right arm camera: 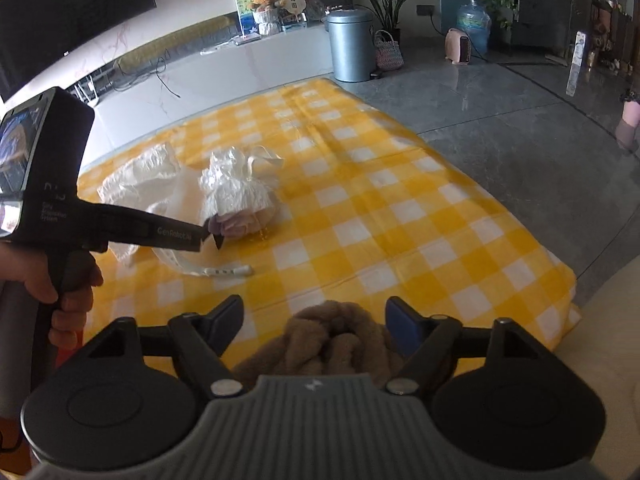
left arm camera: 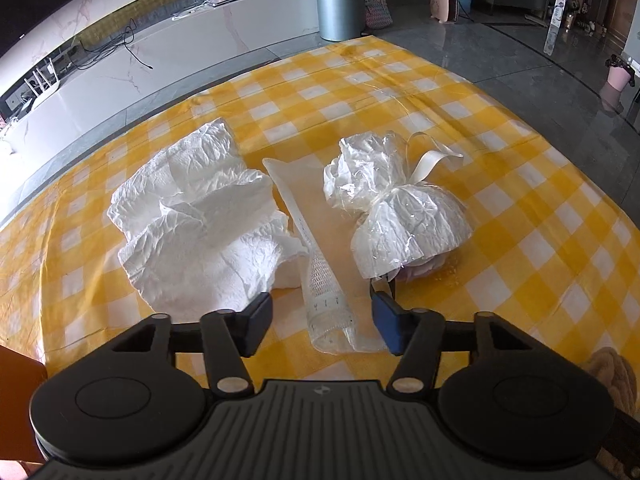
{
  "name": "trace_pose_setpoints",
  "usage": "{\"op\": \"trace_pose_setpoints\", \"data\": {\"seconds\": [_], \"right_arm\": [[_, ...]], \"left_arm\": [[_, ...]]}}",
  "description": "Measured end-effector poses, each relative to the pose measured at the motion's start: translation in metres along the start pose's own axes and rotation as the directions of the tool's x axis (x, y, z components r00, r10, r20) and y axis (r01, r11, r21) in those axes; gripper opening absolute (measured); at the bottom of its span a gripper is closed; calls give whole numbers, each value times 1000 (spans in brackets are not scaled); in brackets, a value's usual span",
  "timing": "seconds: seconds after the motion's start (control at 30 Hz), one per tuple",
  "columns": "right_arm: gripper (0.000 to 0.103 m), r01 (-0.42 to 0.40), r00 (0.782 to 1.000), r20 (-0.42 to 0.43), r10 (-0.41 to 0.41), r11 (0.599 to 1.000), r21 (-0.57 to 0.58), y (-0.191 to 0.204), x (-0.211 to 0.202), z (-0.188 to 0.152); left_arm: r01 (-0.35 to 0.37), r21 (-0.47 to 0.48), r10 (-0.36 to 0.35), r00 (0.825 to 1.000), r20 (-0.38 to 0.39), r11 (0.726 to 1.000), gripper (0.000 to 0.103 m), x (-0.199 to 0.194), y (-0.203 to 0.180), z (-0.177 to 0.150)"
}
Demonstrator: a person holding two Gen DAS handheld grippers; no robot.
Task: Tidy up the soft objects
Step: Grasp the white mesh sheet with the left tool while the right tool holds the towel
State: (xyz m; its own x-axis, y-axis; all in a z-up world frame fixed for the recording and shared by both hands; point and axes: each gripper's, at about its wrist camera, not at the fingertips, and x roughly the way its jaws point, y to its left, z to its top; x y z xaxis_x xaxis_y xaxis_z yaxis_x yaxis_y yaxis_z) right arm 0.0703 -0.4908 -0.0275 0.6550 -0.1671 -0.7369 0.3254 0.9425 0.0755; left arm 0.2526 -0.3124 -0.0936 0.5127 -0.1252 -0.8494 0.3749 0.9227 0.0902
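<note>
On the yellow checked cloth (left arm camera: pixel 460 92) lie a crumpled white paper sheet (left arm camera: pixel 200 232), a clear plastic cone with white netting (left arm camera: pixel 326 296), and a white bundle wrapped in clear film and tied with ribbon (left arm camera: pixel 404 216). My left gripper (left arm camera: pixel 322 320) straddles the near end of the cone, with a gap at each pad, so it is open. The right wrist view shows this left gripper (right arm camera: pixel 214 236) with its tips by the bundle (right arm camera: pixel 236 196). My right gripper (right arm camera: pixel 316 320) stands open over a brown knotted plush (right arm camera: pixel 336 340), which lies low between its fingers.
The table's right and near edges drop to a grey tiled floor (right arm camera: pixel 520 120). A grey bin (right arm camera: pixel 352 46) and a white low cabinet (right arm camera: pixel 224 68) stand beyond the far edge. A hand (right arm camera: pixel 68 280) holds the left gripper's handle. The brown plush (left arm camera: pixel 612 372) shows at the lower right.
</note>
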Motion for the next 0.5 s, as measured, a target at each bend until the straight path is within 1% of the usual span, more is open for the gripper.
{"op": "trace_pose_setpoints", "data": {"seconds": [0.03, 0.07, 0.1, 0.13, 0.2, 0.23, 0.27, 0.3, 0.37, 0.4, 0.5], "right_arm": [[94, 28, 999, -20, -29, 999, -28, -1, -2, -2], [95, 52, 998, -33, -54, 997, -63, -1, -4, -6], [95, 60, 997, -45, -64, 995, -78, -2, -4, -9], [96, 61, 996, -62, -66, 995, -81, -4, -3, -12], [96, 48, 993, -103, -58, 994, -94, -5, 3, -17], [96, 36, 991, -126, -50, 993, -112, -2, 6, -19], [96, 16, 986, -159, -40, 988, -155, 6, 11, -23], [96, 4, 982, -182, -42, 979, -204, 14, 13, -27], [99, 12, 971, -224, -82, 954, -300, 30, 20, -34], [100, 16, 965, -243, -98, 948, -316, 34, 25, -36], [100, 39, 946, -293, -136, 949, -314, 32, 41, -39]], "left_arm": [[-17, 5, 17, 1000, -1, 1000, 50, 2, -1, -1], [-33, 12, 33, 999, -6, 999, 38, 4, -1, -3], [-43, 20, 43, 999, -9, 999, 28, 5, -2, -5], [-43, 26, 43, 999, -10, 999, 25, 6, -1, -6], [-39, 21, 40, 999, -10, 999, 15, 6, 0, -9], [-41, 20, 41, 999, -11, 999, 13, 4, 0, -10], [-44, 23, 44, 999, -11, 999, 8, 2, -1, -11], [-51, 28, 51, 999, -7, 998, 6, 0, -1, -12], [-69, 41, 69, 998, 2, 997, 5, -8, -2, -13], [-68, 44, 68, 998, 8, 997, 4, -13, -2, -15], [-42, 36, 42, 999, 19, 998, 4, -31, 1, -17]]}}
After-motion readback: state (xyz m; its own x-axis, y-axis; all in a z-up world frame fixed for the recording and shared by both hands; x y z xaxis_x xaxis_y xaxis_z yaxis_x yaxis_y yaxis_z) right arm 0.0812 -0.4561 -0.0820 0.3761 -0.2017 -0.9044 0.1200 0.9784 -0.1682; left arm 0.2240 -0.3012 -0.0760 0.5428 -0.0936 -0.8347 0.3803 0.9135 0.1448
